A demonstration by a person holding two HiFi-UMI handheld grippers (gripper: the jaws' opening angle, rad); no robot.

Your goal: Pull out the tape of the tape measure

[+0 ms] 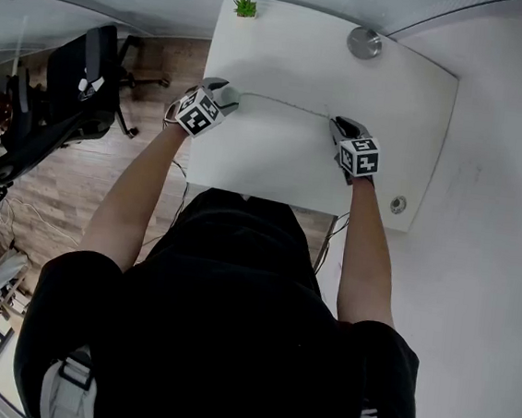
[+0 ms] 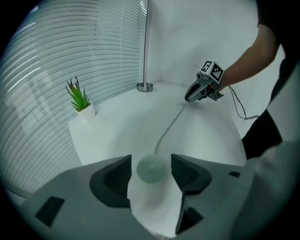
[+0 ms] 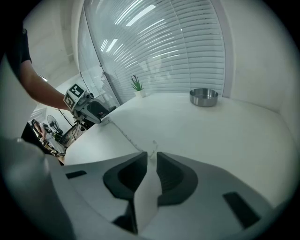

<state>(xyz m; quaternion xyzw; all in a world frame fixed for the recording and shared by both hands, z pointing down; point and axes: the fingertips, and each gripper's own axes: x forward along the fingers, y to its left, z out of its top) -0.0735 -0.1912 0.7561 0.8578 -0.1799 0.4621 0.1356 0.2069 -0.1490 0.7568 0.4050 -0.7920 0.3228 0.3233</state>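
Note:
A round pale tape measure case lies on the white table between the jaws of my left gripper, with a thin gap on each side, so this gripper is open. The tape runs out across the table from the left gripper to my right gripper. In the right gripper view the tape ends at the tips of my right gripper. Its jaws stand slightly apart, off the tape end.
A small potted plant stands at the table's far left edge. A metal bowl sits at the far right. A cable grommet is near the front right corner. Office chairs stand on the wooden floor to the left.

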